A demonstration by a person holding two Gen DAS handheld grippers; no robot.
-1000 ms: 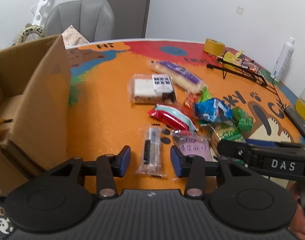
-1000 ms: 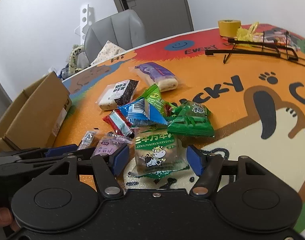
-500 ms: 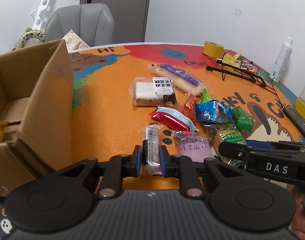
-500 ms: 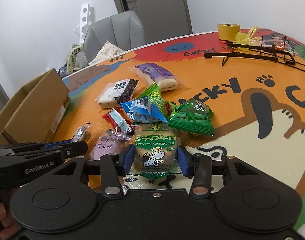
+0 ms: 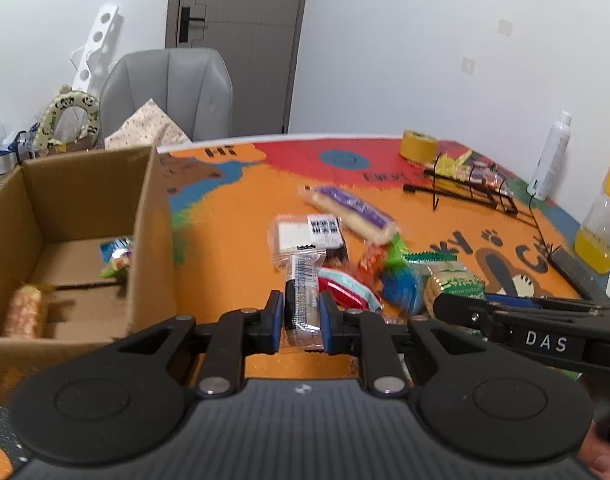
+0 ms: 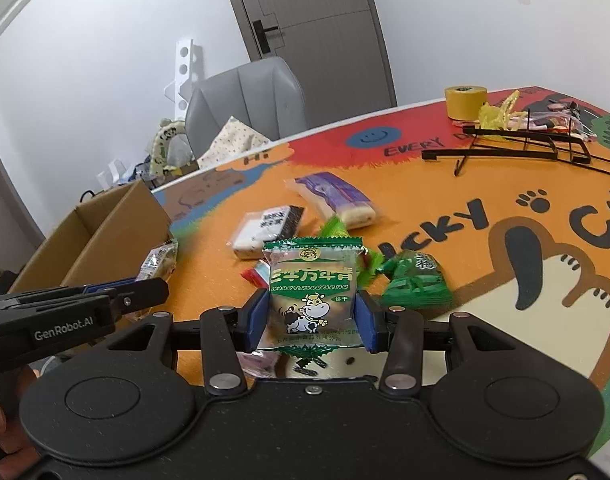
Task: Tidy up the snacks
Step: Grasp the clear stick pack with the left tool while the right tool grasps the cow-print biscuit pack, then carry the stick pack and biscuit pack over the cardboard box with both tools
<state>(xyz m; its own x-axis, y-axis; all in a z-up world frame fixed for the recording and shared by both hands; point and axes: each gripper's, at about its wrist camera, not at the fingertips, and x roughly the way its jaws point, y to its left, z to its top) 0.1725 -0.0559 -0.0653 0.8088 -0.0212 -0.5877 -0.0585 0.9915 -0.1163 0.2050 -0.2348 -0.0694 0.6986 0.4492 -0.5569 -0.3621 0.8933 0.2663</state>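
Observation:
My left gripper (image 5: 301, 322) is shut on a clear-wrapped snack bar (image 5: 303, 286) with a barcode, lifted off the orange table. Left of it stands an open cardboard box (image 5: 153, 240) with a few snacks inside. My right gripper (image 6: 311, 322) is shut on a green cow-print biscuit packet (image 6: 313, 280), raised upright above the table. Loose snacks remain on the table: a purple bread roll (image 6: 337, 198), a black-and-white cake pack (image 6: 267, 232), a red packet (image 5: 345, 286), a blue packet (image 5: 401, 288) and a green packet (image 6: 417, 282).
A black wire rack (image 6: 517, 148) with packets and a yellow tape roll (image 6: 465, 102) stand at the far right of the table. A white bottle (image 5: 551, 156) and a juice bottle (image 5: 603, 224) are at the right edge. A grey chair (image 5: 169, 92) sits behind the table.
Both grippers went from open to shut, the left on the clear-wrapped bar and the right on the cow-print packet, then rose with them off the table.

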